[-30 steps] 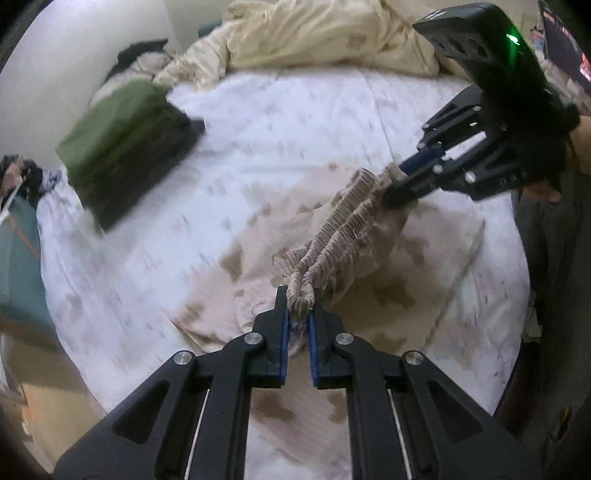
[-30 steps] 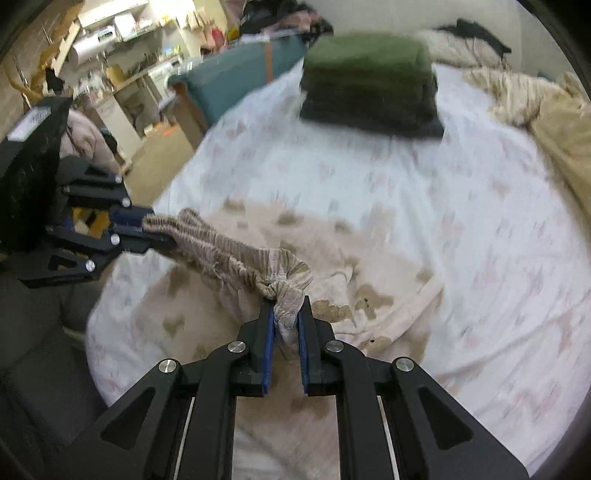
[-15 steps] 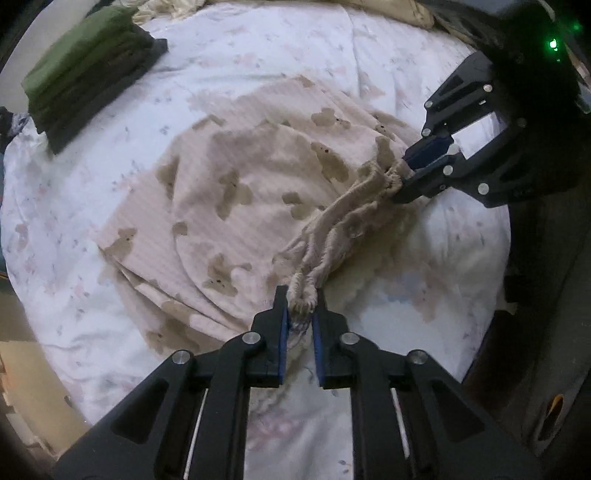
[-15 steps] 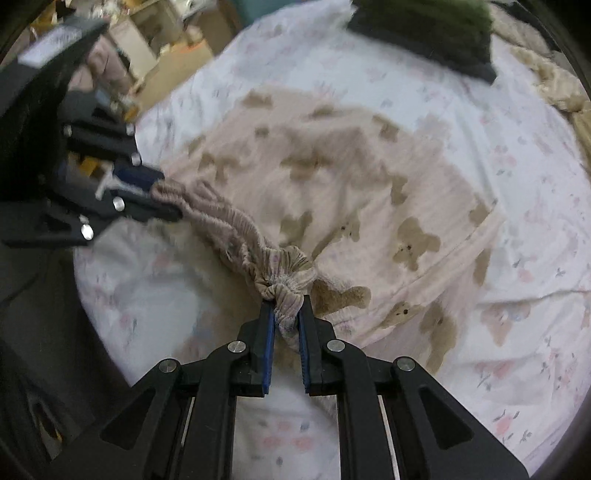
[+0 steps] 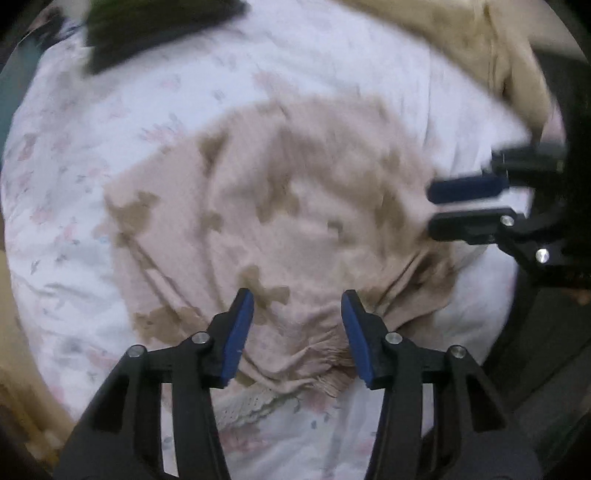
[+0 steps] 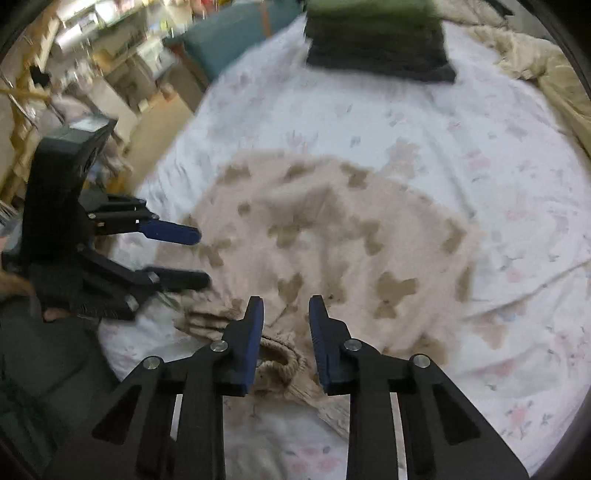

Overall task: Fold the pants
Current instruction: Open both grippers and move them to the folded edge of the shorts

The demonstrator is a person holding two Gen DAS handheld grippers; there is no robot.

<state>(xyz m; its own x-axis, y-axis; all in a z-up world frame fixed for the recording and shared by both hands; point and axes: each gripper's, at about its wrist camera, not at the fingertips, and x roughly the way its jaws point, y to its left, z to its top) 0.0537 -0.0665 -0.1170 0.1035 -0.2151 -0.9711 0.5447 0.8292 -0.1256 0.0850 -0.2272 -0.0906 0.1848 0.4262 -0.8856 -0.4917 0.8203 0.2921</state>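
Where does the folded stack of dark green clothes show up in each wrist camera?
Left wrist: folded stack of dark green clothes at the top left edge, blurred.
Right wrist: stack at top centre.
Shared landmark: beige bear-print pants, mid-frame on the floral sheet in both.

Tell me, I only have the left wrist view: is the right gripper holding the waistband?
Observer: No. The right gripper is open, and the waistband lies loose on the sheet between its fingers.
Operator: What's the dark blur at the top of my view?
Observer: A folded stack, green on top and dark below, on the sheet beyond the pants.
Operator: Anything past the bed on my side?
Observer: Teal furniture against the bed, with cluttered shelves behind it.
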